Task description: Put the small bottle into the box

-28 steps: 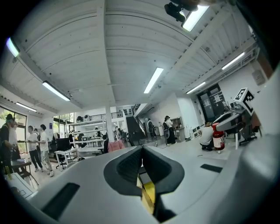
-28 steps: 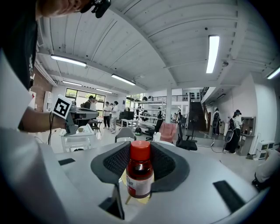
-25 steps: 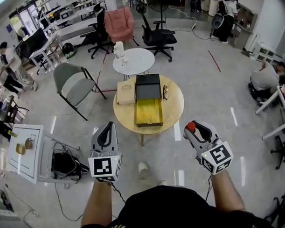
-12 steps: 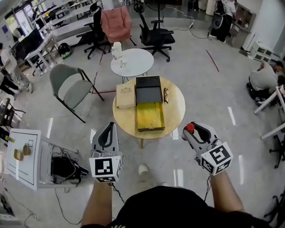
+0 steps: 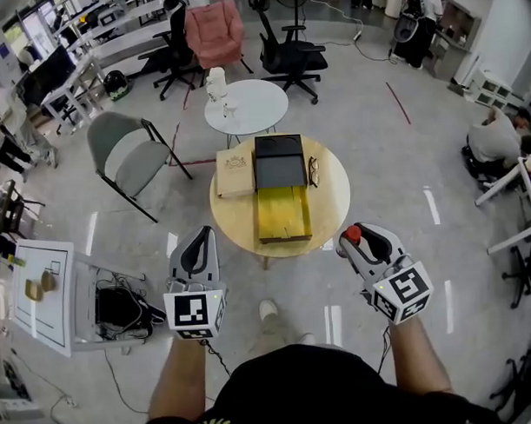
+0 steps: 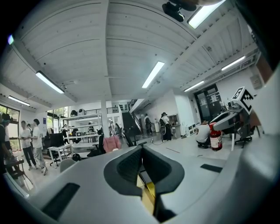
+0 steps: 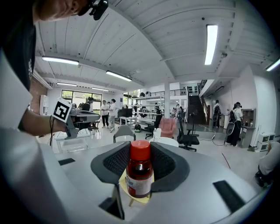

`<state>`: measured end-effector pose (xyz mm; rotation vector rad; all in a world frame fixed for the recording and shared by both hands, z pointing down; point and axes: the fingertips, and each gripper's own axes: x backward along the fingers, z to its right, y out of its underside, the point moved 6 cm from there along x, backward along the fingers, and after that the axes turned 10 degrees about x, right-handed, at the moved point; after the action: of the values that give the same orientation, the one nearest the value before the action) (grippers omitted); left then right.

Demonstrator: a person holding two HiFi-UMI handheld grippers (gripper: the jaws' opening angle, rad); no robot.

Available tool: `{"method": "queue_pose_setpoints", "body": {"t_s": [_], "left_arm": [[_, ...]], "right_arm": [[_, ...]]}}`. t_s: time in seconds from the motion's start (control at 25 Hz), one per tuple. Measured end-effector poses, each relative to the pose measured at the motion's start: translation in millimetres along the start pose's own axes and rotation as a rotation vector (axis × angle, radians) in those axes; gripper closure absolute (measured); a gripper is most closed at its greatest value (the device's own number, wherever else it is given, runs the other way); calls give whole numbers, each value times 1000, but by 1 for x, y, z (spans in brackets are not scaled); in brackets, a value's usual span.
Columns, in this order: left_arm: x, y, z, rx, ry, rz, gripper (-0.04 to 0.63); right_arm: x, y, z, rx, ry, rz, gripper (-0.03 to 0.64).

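Observation:
My right gripper (image 5: 351, 239) is shut on a small bottle (image 7: 139, 174) with a red cap and red contents, held upright between the pads; its cap (image 5: 354, 235) shows in the head view. My left gripper (image 5: 200, 247) is shut with nothing between its jaws (image 6: 141, 168). Ahead stands a round wooden table (image 5: 328, 201). On it lies an open box (image 5: 281, 212) with a yellow inside and a dark lid part (image 5: 278, 162) folded back. Both grippers hang short of the table, one at either side of its near edge.
A tan closed box (image 5: 235, 173) and a pair of glasses (image 5: 314, 171) lie on the wooden table. Behind stands a small white round table (image 5: 257, 107). A grey folding chair (image 5: 126, 158) is at the left, a white cart (image 5: 44, 288) at the near left.
The view has crept forward: the table and box sit slightly nearer. The right gripper with the bottle has shifted a little left and up. The left gripper has hardly moved.

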<state>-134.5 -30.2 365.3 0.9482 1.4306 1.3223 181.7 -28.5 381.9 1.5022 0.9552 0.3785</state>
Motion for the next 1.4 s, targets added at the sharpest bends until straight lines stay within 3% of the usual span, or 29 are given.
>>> {"method": "queue_pose_setpoints", "body": {"t_s": [0.92,1.4], "left_arm": [[-102,-1,-61,12,85,3,577],[-145,-7,-72,9,204,19,577]], "right_arm": [[-90,-19,32,-11,64,-58,465],[-111,-36,38,-10,130,-68,463]]}}
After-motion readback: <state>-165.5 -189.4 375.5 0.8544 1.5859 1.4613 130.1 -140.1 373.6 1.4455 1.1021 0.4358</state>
